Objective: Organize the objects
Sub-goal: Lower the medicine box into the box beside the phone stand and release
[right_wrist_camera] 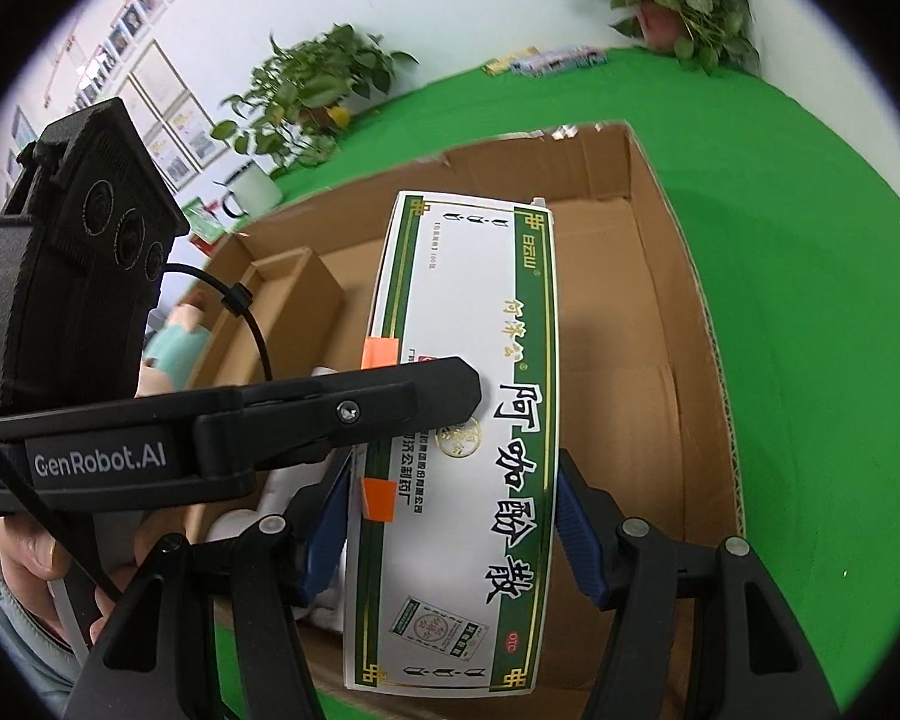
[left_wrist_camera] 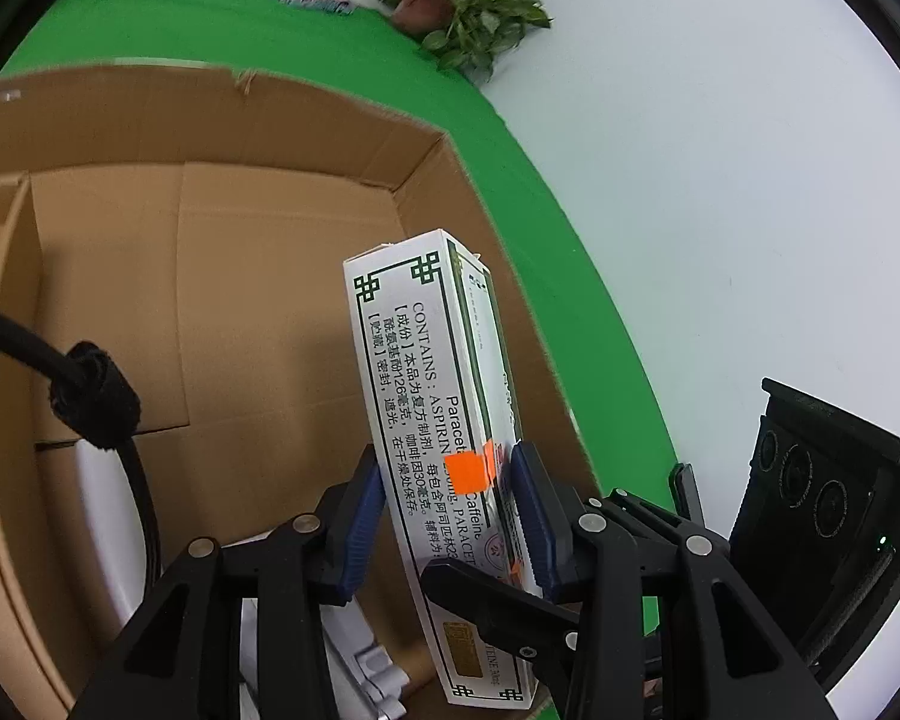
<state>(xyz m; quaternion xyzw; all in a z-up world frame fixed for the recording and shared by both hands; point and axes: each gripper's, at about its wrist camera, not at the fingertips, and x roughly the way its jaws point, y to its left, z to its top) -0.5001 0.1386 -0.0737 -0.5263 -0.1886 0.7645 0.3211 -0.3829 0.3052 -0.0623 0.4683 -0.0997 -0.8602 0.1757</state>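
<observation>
Currently, left wrist view: left gripper (left_wrist_camera: 450, 504) clamps the medicine box (left_wrist_camera: 426, 396) across its narrow sides, above the cardboard box (left_wrist_camera: 222, 138), toward 12 o'clock. Right wrist view: right gripper (right_wrist_camera: 453, 534) pinches the broad faces, likely sharing the load for lowering inside.

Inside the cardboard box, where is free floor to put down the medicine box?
The cardboard box floor is bare from the medicine box to the far and right walls. The near-left part is crowded: white items lie there, with a cardboard divider beyond them.
</observation>
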